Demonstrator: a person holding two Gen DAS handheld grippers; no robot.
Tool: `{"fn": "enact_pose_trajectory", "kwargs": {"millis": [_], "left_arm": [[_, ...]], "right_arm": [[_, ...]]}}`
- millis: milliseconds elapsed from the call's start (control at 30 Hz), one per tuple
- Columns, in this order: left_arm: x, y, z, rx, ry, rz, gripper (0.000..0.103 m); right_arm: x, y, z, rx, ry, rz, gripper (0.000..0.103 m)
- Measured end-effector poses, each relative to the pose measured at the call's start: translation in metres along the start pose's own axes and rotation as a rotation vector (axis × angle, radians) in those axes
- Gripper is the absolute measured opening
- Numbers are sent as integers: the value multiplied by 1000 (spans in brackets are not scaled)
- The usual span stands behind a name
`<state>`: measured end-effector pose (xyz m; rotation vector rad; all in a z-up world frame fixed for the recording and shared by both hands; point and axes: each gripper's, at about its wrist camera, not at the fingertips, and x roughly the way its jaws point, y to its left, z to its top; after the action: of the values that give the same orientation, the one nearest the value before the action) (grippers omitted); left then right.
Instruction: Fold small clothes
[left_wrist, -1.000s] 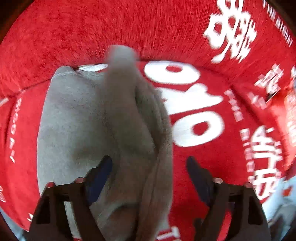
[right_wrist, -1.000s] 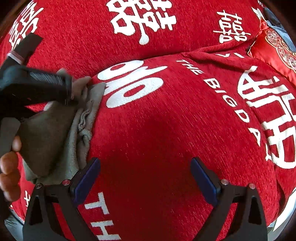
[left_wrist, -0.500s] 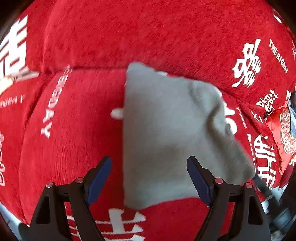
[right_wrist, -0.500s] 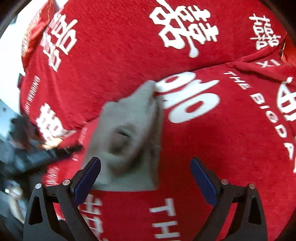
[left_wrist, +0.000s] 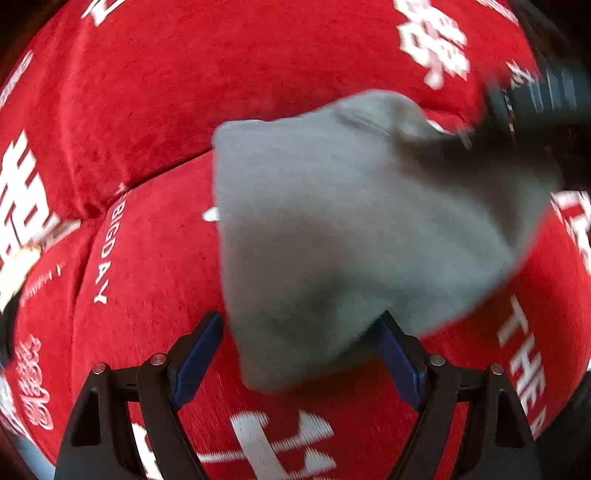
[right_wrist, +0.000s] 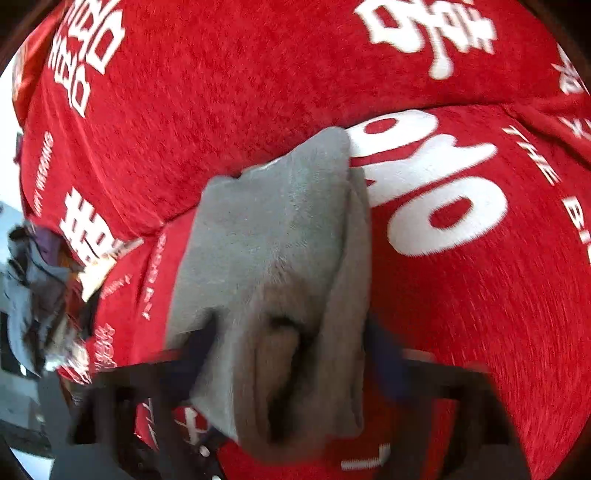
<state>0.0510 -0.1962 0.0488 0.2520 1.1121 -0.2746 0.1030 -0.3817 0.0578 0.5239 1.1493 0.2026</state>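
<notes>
A small grey garment (left_wrist: 351, 229) lies folded on the red sofa cover (left_wrist: 155, 110). My left gripper (left_wrist: 299, 350) is open just above its near corner, and the cloth touches the right finger (left_wrist: 399, 358) only. At the garment's far right corner the right gripper's black body (left_wrist: 543, 103) comes in, blurred. In the right wrist view the garment (right_wrist: 273, 236) is bunched between the blurred fingers of my right gripper (right_wrist: 291, 350). Its jaws are closing, and both pads meet the cloth's sides.
The sofa cover (right_wrist: 480, 314) bears large white characters and letters, and a seam (left_wrist: 147, 181) runs between backrest and seat. A heap of other clothes (right_wrist: 29, 295) sits past the sofa's left end.
The garment left the left gripper's jaws and now lies folded on the seat. The right gripper came over from the right and narrowed its jaws round the cloth.
</notes>
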Motion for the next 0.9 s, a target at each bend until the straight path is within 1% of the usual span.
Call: {"fn": "enact_pose_trajectory", "kwargs": {"millis": [33, 67, 100, 133, 167, 233, 267, 300, 333, 367, 400, 433, 467, 500, 533, 567, 600, 667, 700, 733, 800, 833, 867, 900], "left_arm": [[0, 15, 4, -73, -6, -21, 84], [-1, 27, 3, -134, -14, -43, 84], [-3, 40, 1, -198, -25, -62, 84], [-6, 53, -3, -267, -41, -74, 84], [-9, 68, -10, -349, -59, -88, 84], [-6, 85, -23, -428, -45, -116, 84], [-1, 90, -28, -447, -18, -134, 84], [5, 92, -33, -446, 15, -150, 84], [8, 92, -37, -439, 36, -162, 84], [8, 90, -40, -428, 45, -173, 84], [5, 89, -40, -415, 45, -175, 84], [-2, 88, -40, -396, 37, -183, 84], [-8, 89, -38, -380, 31, -202, 84], [-16, 89, -35, -360, 20, -236, 84], [-26, 88, -33, -343, 6, -267, 84], [-38, 86, -29, -324, -19, -292, 84], [-51, 85, -23, -299, -53, -316, 84], [-65, 82, -9, -257, -99, -336, 84], [-69, 80, -1, -245, -111, -339, 84], [-67, 80, 10, -237, -121, -340, 84], [-53, 76, 33, -231, -124, -325, 84], [-42, 75, 41, -235, -100, -327, 84], [-22, 72, 51, -252, -53, -342, 84], [-10, 70, 54, -261, -24, -362, 84]], "right_arm": [[4, 3, 2, -9, 14, -22, 38], [4, 5, 3, -16, 10, -37, 27], [1, 11, 3, -42, -7, -51, 21], [-4, 18, 2, -70, -23, -46, 20], [-13, 29, -2, -113, -58, -16, 19], [-20, 44, -10, -176, -97, 14, 19], [-17, 47, -13, -190, -96, 5, 19], [-8, 44, -15, -188, -73, -21, 19], [6, 36, -17, -160, -27, -53, 19], [14, 27, -19, -133, -2, -64, 19], [21, 15, -22, -93, 17, -54, 23], [21, 9, -24, -75, 12, -31, 25], [18, 4, -25, -60, 4, 2, 31], [14, 1, -25, -50, 3, 14, 38], [9, 1, -24, -53, -1, 15, 41], [5, 3, -21, -70, -13, 15, 47], [2, 4, -17, -82, -27, 13, 57], [-3, 3, -6, -83, -63, 6, 73], [-3, 0, 1, -67, -72, 19, 74], [0, -3, 9, -41, -71, 50, 74], [11, -12, 22, 14, -47, 115, 74], [18, -16, 28, 33, -30, 133, 74], [27, -18, 35, 47, -8, 141, 74], [35, -20, 40, 54, 4, 130, 67]]}}
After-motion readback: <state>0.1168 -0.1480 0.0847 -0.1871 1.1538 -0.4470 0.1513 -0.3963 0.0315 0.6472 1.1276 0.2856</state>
